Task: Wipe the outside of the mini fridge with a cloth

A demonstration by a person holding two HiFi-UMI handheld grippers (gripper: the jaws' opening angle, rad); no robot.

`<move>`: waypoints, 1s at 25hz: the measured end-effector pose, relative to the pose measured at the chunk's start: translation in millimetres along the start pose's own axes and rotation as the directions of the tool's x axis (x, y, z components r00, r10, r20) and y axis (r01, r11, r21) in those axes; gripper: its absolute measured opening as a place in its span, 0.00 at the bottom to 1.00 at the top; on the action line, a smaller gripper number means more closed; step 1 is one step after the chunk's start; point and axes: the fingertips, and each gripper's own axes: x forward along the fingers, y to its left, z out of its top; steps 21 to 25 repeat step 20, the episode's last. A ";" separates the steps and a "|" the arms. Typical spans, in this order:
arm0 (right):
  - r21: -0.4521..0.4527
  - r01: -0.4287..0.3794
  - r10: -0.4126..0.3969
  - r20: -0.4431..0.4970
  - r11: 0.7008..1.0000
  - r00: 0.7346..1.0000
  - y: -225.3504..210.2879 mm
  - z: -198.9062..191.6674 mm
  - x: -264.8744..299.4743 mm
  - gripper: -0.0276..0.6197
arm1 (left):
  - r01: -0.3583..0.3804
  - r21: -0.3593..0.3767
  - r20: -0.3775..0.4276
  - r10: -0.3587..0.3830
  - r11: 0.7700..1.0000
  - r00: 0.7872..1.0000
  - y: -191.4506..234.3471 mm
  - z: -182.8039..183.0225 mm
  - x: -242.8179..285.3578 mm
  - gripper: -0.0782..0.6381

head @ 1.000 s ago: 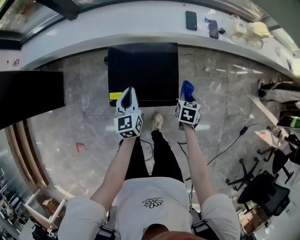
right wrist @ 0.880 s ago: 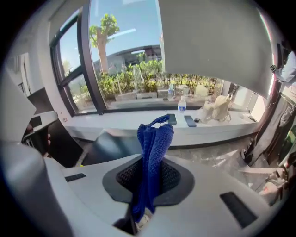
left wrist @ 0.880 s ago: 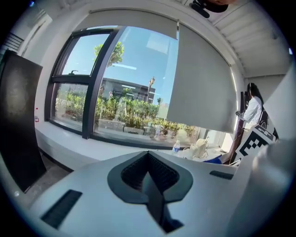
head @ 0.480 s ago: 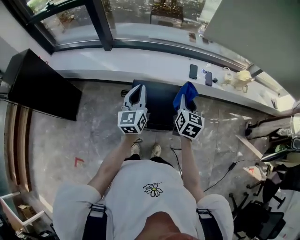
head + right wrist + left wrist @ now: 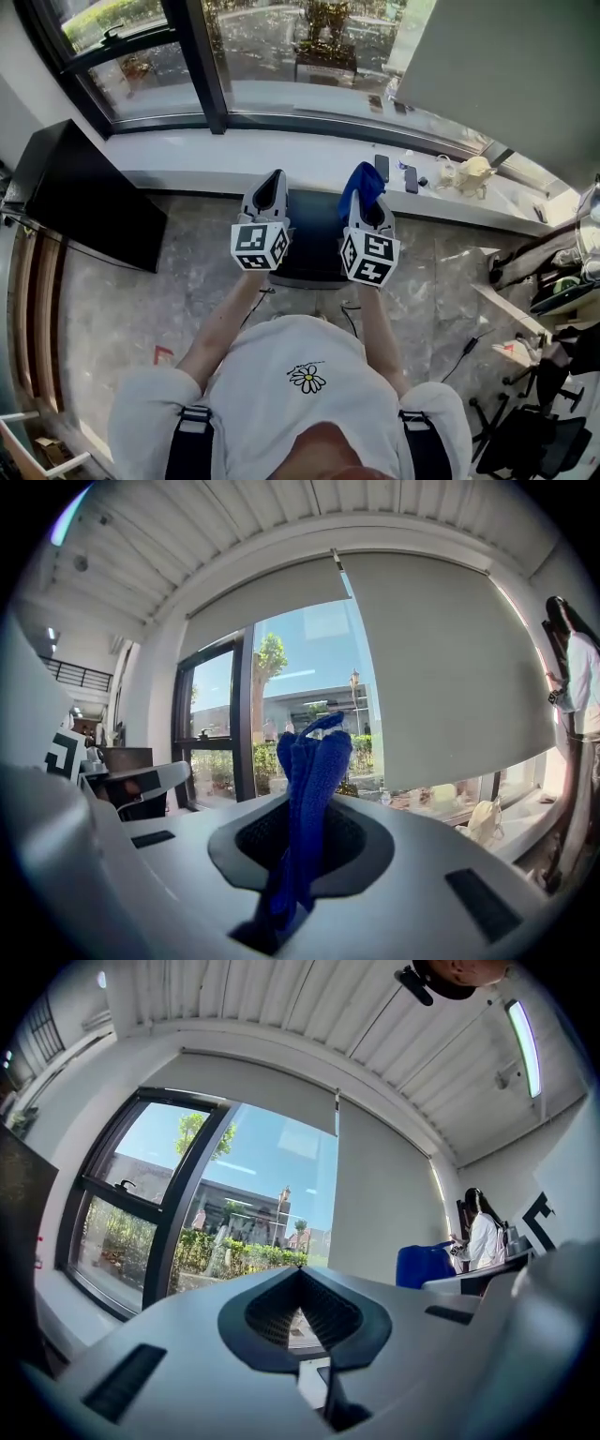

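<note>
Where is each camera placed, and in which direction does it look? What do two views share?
Head view: on the person's head, looking down at the mini fridge; shows both arms, left gripper, right gripper.
Left gripper view: on the left gripper, tilted up toward window and ceiling; shows its shut, empty jaws.
Right gripper view: on the right gripper, facing the window; jaws clamp the blue cloth.
Shared: head and right gripper views both show the cloth.

It looks like an office: rolling chairs (image 5: 511, 439) far right of the right claw (image 5: 368, 208), big windows (image 5: 281, 47), a blind (image 5: 450, 667), and phones (image 5: 382, 168) on a ledge (image 5: 234, 150).
</note>
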 end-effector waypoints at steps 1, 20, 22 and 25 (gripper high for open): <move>-0.004 -0.003 0.003 -0.001 1.000 1.000 4.1 -1.4 2.4 0.15 | 0.004 -0.001 -0.001 -0.004 1.000 1.000 1.8 -2.7 0.6 0.12; -0.005 -0.031 0.031 0.023 1.000 0.999 -3.7 10.1 -14.9 0.14 | 0.047 0.006 0.015 -0.047 0.999 0.999 -38.7 6.4 4.0 0.12; -0.005 -0.031 0.031 0.023 1.000 0.999 -3.7 10.1 -14.9 0.14 | 0.047 0.006 0.015 -0.047 0.999 0.999 -38.7 6.4 4.0 0.12; -0.005 -0.031 0.031 0.023 1.000 0.999 -3.7 10.1 -14.9 0.14 | 0.047 0.006 0.015 -0.047 0.999 0.999 -38.7 6.4 4.0 0.12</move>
